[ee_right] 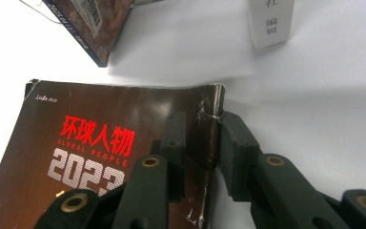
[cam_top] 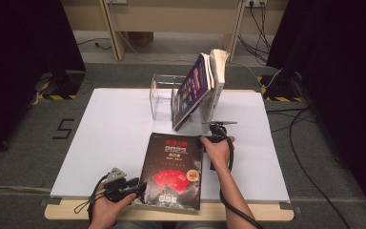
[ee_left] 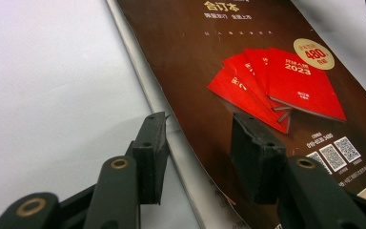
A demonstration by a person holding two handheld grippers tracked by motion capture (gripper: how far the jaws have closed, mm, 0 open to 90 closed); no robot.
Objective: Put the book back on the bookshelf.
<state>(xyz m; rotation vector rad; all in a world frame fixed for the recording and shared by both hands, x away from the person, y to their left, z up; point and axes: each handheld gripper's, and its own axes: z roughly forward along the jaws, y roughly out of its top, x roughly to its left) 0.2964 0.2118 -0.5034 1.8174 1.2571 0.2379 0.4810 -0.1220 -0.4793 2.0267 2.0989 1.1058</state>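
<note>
While lying flat, dark book [cam_top: 174, 169] shows red 2023 title; left fingers [ee_left: 198, 157] wide astride spine, right fingers [ee_right: 201, 143] pinching corner.

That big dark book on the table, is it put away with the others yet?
Not yet. Two books already lean at the clear stand. The dark book lies flat; the right tool straddles its far spine corner, the left tool its near edge, open. Lifting and standing it remain.

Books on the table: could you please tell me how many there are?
3: a dark book flat near the front, plus a purple-covered book and a white book leaning behind it. Others may be hidden.
</note>
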